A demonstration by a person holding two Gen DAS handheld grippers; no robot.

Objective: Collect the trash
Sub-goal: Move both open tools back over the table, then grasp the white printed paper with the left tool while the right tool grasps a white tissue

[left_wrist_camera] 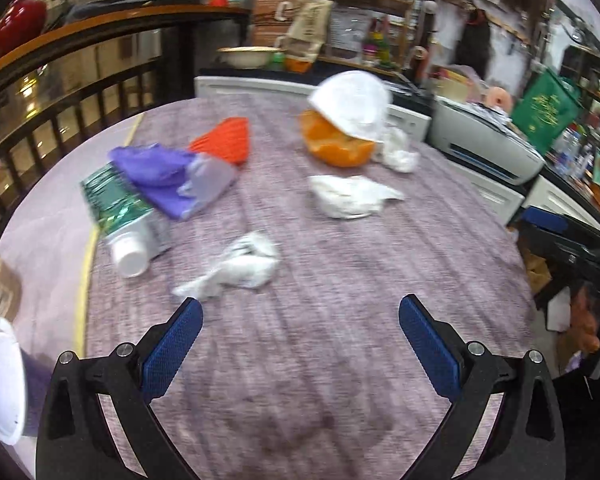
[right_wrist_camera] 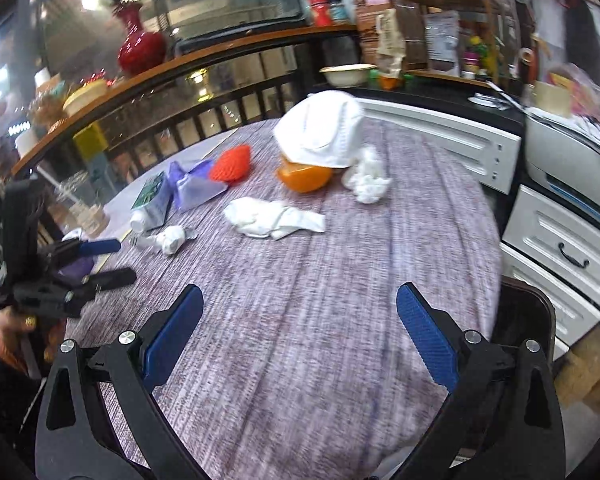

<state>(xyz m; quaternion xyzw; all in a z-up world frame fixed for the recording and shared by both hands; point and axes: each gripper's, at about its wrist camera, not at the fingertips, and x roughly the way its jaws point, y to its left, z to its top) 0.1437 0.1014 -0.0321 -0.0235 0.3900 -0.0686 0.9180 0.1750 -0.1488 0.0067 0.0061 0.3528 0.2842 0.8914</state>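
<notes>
The crumpled tissue [left_wrist_camera: 236, 266] lies just ahead of the left tongs [left_wrist_camera: 300, 320], slightly leftward, long axis crosswise. Both the left and the right tongs [right_wrist_camera: 300, 312] gape wide, empty; the left looks nearer.

All items lie on the tabletop [left_wrist_camera: 300, 360], located relative to the bowl [left_wrist_camera: 336, 142]. A cap [left_wrist_camera: 350, 102] rests on the bowl. A tissue [left_wrist_camera: 350, 196] lies before it; a carton [left_wrist_camera: 122, 210] lies well to its left.
</notes>
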